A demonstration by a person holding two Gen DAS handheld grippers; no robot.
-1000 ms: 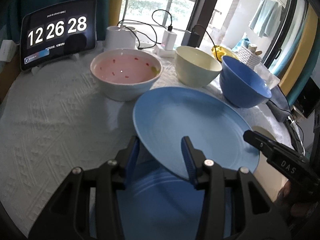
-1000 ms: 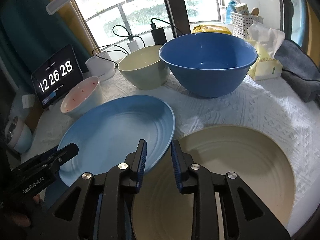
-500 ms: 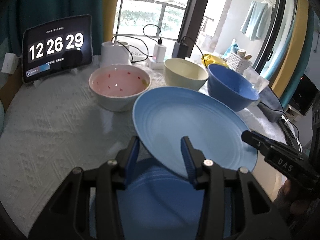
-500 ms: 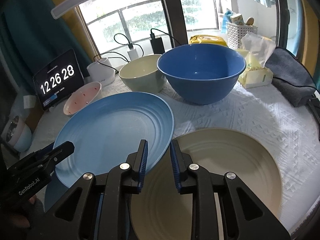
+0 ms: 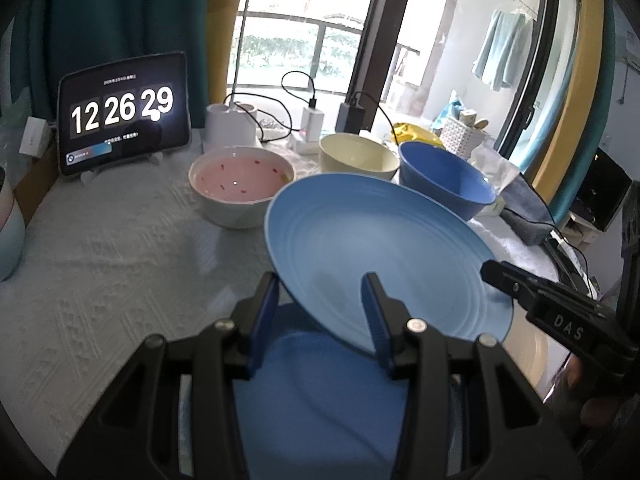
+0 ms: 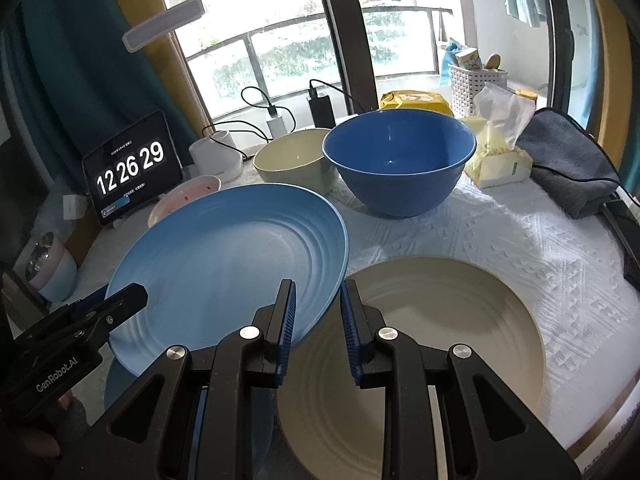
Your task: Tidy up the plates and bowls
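Observation:
A light blue ribbed plate (image 5: 380, 248) (image 6: 232, 268) hangs tilted in the air, held at opposite rims. My left gripper (image 5: 320, 312) is shut on its near rim. My right gripper (image 6: 316, 320) is shut on its other rim. Below it lies a darker blue plate (image 5: 320, 392) on the white cloth. A beige plate (image 6: 440, 344) lies flat to the right. Behind stand a pink-inside bowl (image 5: 240, 184), a cream bowl (image 5: 358, 158) (image 6: 292, 164) and a dark blue bowl (image 5: 444, 184) (image 6: 398, 164).
A tablet clock (image 5: 120, 112) stands at the back left. A white charger base (image 5: 230, 124), cables and plugs sit by the window. A tissue pack (image 6: 500, 152), a grey pouch (image 6: 568, 168) and a white basket (image 6: 476, 80) lie at the right.
Both grippers have lifted the light blue plate higher off the darker blue plate, tilting it. The bowls and beige plate have not moved.

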